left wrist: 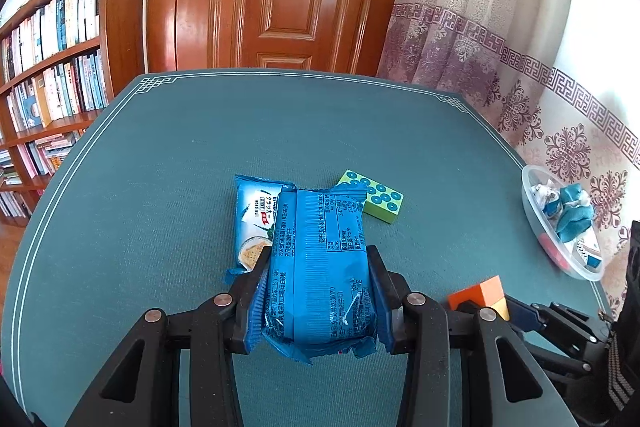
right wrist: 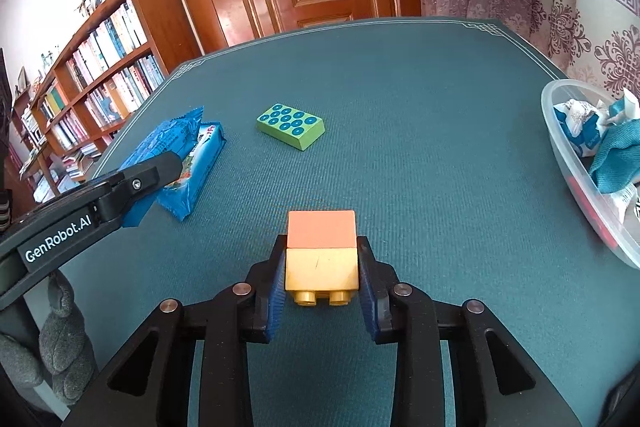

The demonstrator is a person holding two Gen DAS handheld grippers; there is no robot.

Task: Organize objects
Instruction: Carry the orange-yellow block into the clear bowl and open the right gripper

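My left gripper (left wrist: pixel 318 263) is shut on a blue cracker packet (left wrist: pixel 320 267), back side up. A second blue cracker packet (left wrist: pixel 254 227) lies on the green table mat (left wrist: pixel 160 187) just under and left of it. My right gripper (right wrist: pixel 322 251) is shut on an orange-and-yellow toy block (right wrist: pixel 322 251), studs toward the camera. The block also shows in the left wrist view (left wrist: pixel 480 293). The left gripper and both packets (right wrist: pixel 180 155) show at the left of the right wrist view. A green tile with blue circles (left wrist: pixel 370 195) (right wrist: pixel 291 125) lies mid-table.
A clear plastic bowl (left wrist: pixel 536 223) (right wrist: pixel 568 163) with wrappers and a blue cloth sits at the table's right edge. A wooden door, a bookshelf and a curtain stand behind the table. A grey soft toy (right wrist: pixel 60 347) is at the lower left.
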